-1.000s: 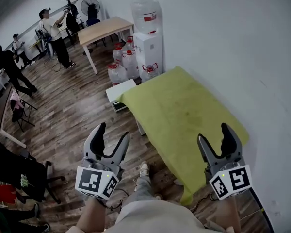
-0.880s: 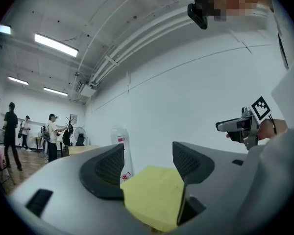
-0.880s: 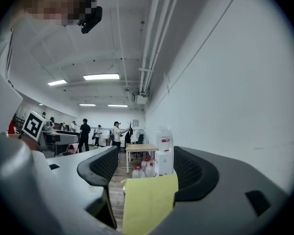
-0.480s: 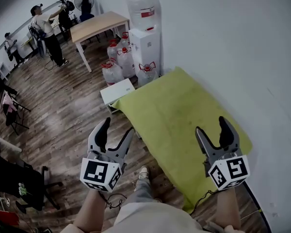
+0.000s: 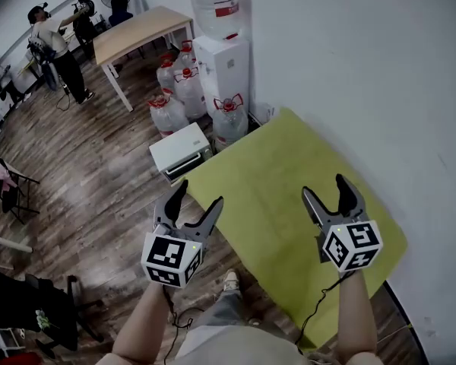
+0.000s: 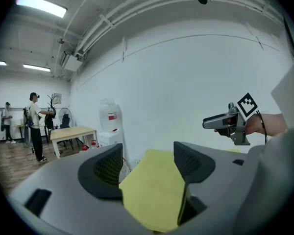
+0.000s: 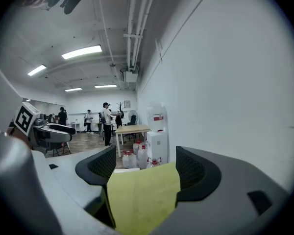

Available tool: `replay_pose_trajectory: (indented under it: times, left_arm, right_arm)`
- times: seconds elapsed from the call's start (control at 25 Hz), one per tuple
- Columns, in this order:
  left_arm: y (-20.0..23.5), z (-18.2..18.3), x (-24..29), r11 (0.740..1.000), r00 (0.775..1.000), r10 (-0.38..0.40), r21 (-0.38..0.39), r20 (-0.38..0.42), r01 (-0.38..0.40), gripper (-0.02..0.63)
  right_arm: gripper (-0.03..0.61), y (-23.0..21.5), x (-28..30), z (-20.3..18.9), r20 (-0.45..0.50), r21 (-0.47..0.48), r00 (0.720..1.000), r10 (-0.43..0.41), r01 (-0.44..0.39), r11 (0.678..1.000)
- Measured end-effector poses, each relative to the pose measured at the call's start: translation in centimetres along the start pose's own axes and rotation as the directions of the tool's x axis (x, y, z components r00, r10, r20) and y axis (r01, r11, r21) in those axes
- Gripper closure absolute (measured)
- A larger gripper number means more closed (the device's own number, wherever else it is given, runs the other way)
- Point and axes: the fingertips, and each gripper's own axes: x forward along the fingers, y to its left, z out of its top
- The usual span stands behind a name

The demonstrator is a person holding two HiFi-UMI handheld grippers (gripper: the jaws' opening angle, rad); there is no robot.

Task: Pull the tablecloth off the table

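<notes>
A yellow-green tablecloth [image 5: 281, 181] covers a table that stands against the white wall. My left gripper [image 5: 197, 195] hovers over the cloth's left edge near the front. Its jaws are opening, and nothing is between them. My right gripper [image 5: 324, 186] hangs above the cloth's right half, jaws also opening and empty. Neither touches the fabric. In the left gripper view the cloth [image 6: 154, 190] lies beyond the left gripper [image 6: 149, 163], with the right gripper [image 6: 228, 124] off to the side. The right gripper view shows the cloth [image 7: 142, 197] past the right gripper [image 7: 144, 165].
A white water dispenser [image 5: 224, 55] and several water bottles [image 5: 175, 101] stand beyond the table. A low white box [image 5: 181, 150] sits at the table's far left corner. Farther off are a wooden table [image 5: 137, 33] and people [image 5: 53, 52]. The white wall [image 5: 380, 90] borders the right side.
Both grippers have moved forward over the tablecloth, the left one from above the floor to the cloth's left edge. The view has come closer to the table.
</notes>
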Motion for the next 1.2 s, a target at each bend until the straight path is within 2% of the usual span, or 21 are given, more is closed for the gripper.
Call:
replay_pose_trajectory:
  times: [0.12,0.32,0.52,0.84,1.04,1.2]
  left_arm:
    - [2.1,-2.5,4.0,0.999,0.998,-0.038,-0.017,-0.043,0.037,0.284]
    - [6.2,-5.9,8.8,0.996,0.999,-0.013,-0.088,-0.051,0.009,0.284]
    - [7.7,-10.7,13.2,0.992,0.989,-0.037,-0.124,-0.141,0.02,0.271]
    - [7.3,-19.2,17.9,0.986,0.956,-0.062,-0.164,-0.286,0.015,0.251]
    - [6.7,-23.5,20.0,0.985,0.928,-0.065,-0.175,-0.367,0.0,0.244]
    - [7.0,-27.0,21.1,0.981,0.91,-0.059,-0.192,-0.411,-0.023,0.244]
  right_arm:
    - [0.198,-1.2,5.1,-1.8,-0.039,0.003,0.999,-0.024,0.024,1.0]
    - [0.191,-3.1,11.6,-6.5,-0.137,-0.021,0.988,-0.074,0.072,0.997]
    - [0.184,-4.7,15.9,-10.5,-0.204,-0.01,0.976,-0.076,0.075,0.997]
    - [0.176,-5.9,22.3,-17.4,-0.305,0.028,0.952,-0.012,0.021,0.999]
    - [0.168,-5.6,25.0,-21.6,-0.379,0.025,0.925,0.044,-0.037,0.999]
    - [0.166,-6.1,26.6,-25.2,-0.42,0.032,0.907,0.037,-0.026,0.999]
